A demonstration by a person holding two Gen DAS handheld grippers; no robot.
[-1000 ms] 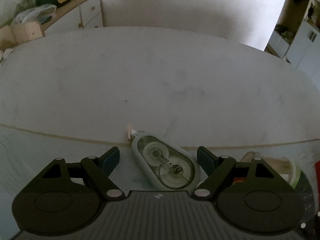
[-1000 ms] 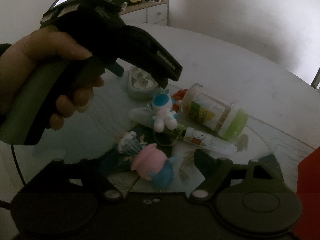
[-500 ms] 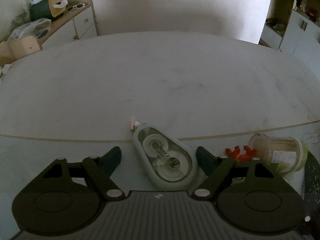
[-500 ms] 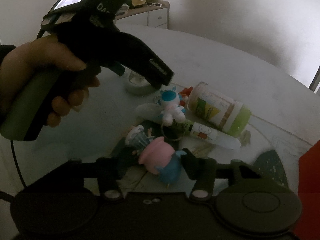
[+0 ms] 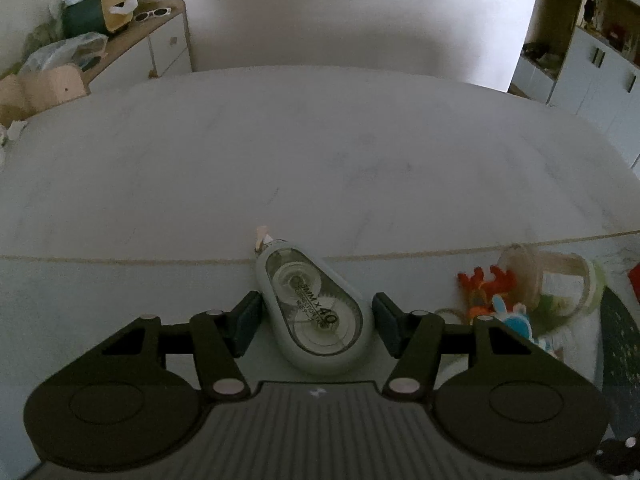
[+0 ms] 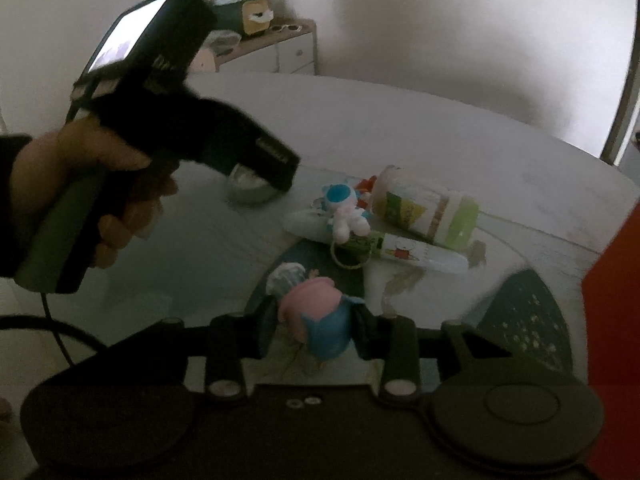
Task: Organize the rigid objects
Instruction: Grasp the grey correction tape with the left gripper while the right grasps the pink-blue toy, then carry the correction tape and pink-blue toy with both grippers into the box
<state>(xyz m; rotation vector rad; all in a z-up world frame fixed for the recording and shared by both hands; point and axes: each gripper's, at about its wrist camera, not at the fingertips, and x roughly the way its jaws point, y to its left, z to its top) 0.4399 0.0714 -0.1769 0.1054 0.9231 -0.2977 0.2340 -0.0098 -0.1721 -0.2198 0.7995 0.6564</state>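
Correction tape straddled by left gripper, jaws just closing, small gaps left, for pickup. Pink-blue figurine pinched by right gripper, jaws just narrowed, for sorting.

I get dim, grey, underlit pictures; the brightest patch is the wall behind the table. The left gripper is smeared with motion blur in my right view. Fisheye bends the table's far edge, and corners beyond it go black
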